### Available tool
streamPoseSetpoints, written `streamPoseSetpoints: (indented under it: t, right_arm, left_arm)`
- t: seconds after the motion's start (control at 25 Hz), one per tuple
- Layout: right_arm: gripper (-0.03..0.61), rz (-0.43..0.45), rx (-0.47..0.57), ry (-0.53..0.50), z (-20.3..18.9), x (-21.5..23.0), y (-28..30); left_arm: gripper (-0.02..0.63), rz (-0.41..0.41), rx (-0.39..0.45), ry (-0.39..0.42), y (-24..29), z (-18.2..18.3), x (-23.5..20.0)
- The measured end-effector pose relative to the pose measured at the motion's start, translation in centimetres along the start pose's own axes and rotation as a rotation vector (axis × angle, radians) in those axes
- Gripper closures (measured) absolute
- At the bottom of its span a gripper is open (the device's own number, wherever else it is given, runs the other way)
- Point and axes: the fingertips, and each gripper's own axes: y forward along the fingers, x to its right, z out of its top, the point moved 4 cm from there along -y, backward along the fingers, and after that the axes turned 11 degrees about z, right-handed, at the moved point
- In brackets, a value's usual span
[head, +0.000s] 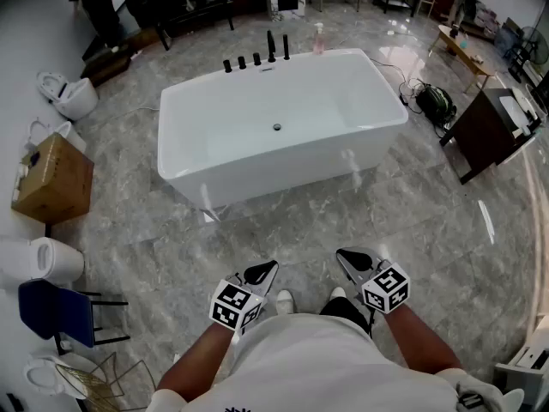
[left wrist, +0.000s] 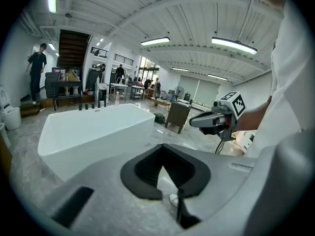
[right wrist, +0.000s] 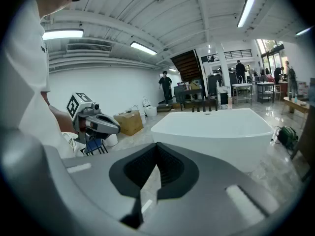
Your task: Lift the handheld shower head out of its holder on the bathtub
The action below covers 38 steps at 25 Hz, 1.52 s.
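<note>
Distance governs the coming move: the handheld shower head (head: 271, 46) is seen upright, long axis vertical, on the bathtub's (head: 257, 174) far rim. The left gripper (head: 262, 273) and right gripper (head: 353, 263) are held well short of the bathtub's near side, both closed on nothing. The left is judged marginally nearer.

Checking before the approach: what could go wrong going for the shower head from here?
1. Several black fittings crowd the far rim of the bathtub; the jaws might close on the wrong one.
2. The pink bottle beside them could get knocked over.
3. The green object and its cord on the floor beside the tub could trip feet.
</note>
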Motion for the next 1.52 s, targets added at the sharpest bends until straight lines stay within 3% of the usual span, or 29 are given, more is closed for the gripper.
streamPoseSetpoints:
  t: [0.24, 0.52, 0.6, 0.92, 1.28, 1.52]
  right_arm:
    - [0.568, 0.007, -0.012, -0.009, 0.0, -0.6, 0.8]
    - [0.562, -0.035, 0.064, -0.073, 2.8, 3.4, -2.2]
    - [0.470, -0.032, 0.079, -0.072, 3.3, 5.0, -2.8]
    - [0.323, -0.067, 0.126, -0.081, 4.0, 11.1, -5.3]
    - [0.290, -0.094, 0.176, -0.038, 5.1, 16.2, -5.4]
    - [0.290, -0.113, 0.158, -0.015, 6.4, 19.1, -2.5]
  left_arm:
    - [0.607, -0.009, 0.035, 0.014, 1.0, 1.4, -0.6]
    - [0.607, -0.017, 0.059, 0.009, 3.6, 5.3, 2.0]
    - [0.607, -0.009, 0.053, 0.019, 4.6, 6.1, 2.5]
    - [0.606, 0.032, 0.033, 0.028, 8.5, 8.4, 4.5]
    - [0.607, 0.008, 0.012, 0.038, 12.2, 10.7, 5.1]
    - [0.607, -0.011, 0.054, 0.011, 14.4, 12.7, 1.1]
